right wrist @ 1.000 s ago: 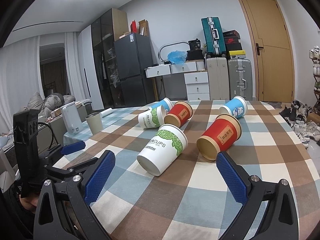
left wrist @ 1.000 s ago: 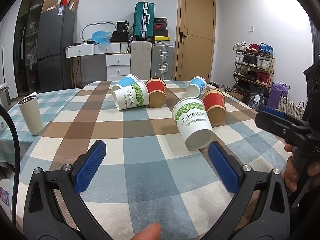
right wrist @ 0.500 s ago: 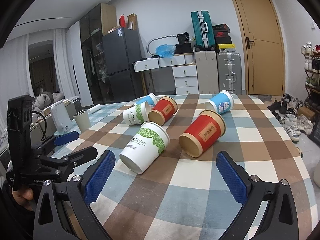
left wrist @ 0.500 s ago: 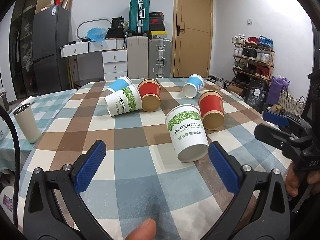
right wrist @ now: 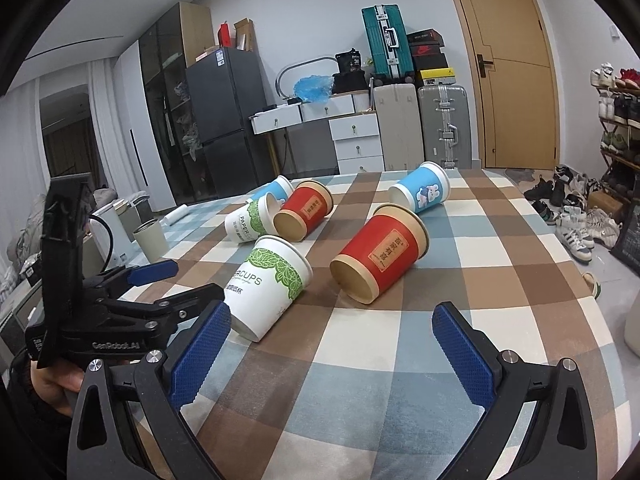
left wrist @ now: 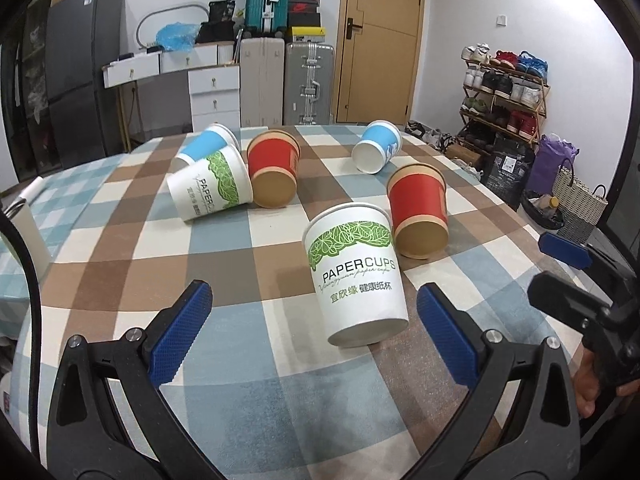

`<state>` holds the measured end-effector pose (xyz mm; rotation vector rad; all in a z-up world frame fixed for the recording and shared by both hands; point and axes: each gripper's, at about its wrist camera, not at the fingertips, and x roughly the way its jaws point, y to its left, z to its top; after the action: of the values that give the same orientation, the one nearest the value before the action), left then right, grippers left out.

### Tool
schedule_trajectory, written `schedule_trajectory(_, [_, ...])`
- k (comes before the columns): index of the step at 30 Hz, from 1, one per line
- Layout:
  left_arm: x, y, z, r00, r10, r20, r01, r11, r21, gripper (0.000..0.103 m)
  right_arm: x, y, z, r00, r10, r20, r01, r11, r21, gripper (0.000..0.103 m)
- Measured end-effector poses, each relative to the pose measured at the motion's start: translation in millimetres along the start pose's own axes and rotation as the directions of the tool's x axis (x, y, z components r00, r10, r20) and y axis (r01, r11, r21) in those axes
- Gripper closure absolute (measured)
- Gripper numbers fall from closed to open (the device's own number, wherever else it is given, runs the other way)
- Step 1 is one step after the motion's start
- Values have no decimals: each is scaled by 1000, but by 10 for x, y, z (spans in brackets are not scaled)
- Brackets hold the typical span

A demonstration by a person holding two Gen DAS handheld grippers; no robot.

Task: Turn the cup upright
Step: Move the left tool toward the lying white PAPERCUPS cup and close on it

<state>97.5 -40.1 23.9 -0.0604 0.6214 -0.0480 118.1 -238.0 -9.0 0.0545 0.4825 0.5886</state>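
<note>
The left gripper [left wrist: 314, 330] is hanging low over the near edge of the table [left wrist: 224, 240], jaws wide apart and holding nothing. The nearest green-leaf paper cup [left wrist: 356, 276] is lying on its side just ahead of them, toward the right-hand pad, its base facing the jaws and its long axis running away toward the far edge. The right gripper [right wrist: 330, 350] is also spread open and empty, sitting off the cup's right flank, so the left one looks nearer and better lined up. A red cup [left wrist: 418, 214] is lying just beside it. 4 more cups are lying tipped toward the far edge. The checked cloth is looking flat. Behind, suitcases [left wrist: 286, 80] and a wooden door [left wrist: 380, 40] are lining the wall.
</note>
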Motion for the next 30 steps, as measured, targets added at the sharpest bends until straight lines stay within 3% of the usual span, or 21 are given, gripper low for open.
schedule_trajectory(9, [302, -133, 55, 998, -3, -64, 6, 999, 34, 2, 31, -15, -11, 1000, 3, -20, -2, 1000, 7, 0])
schedule_trajectory(14, [415, -171, 59, 994, -24, -107, 28, 999, 34, 20, 25, -16, -14, 1000, 5, -23, -4, 1000, 12, 0])
schedule_trajectory(18, [488, -183, 35, 985, -69, -157, 71, 997, 10, 46, 27, -21, -9, 1000, 5, -20, -5, 1000, 12, 0])
schedule_trajectory(24, [441, -179, 10, 985, -91, -145, 89, 996, -19, 47, 26, -17, -8, 1000, 7, -22, -7, 1000, 12, 0])
schedule_trajectory(30, [257, -136, -8, 991, -63, -114, 59, 998, -33, 47, 22, 20, -3, 1000, 20, -17, -20, 1000, 5, 0])
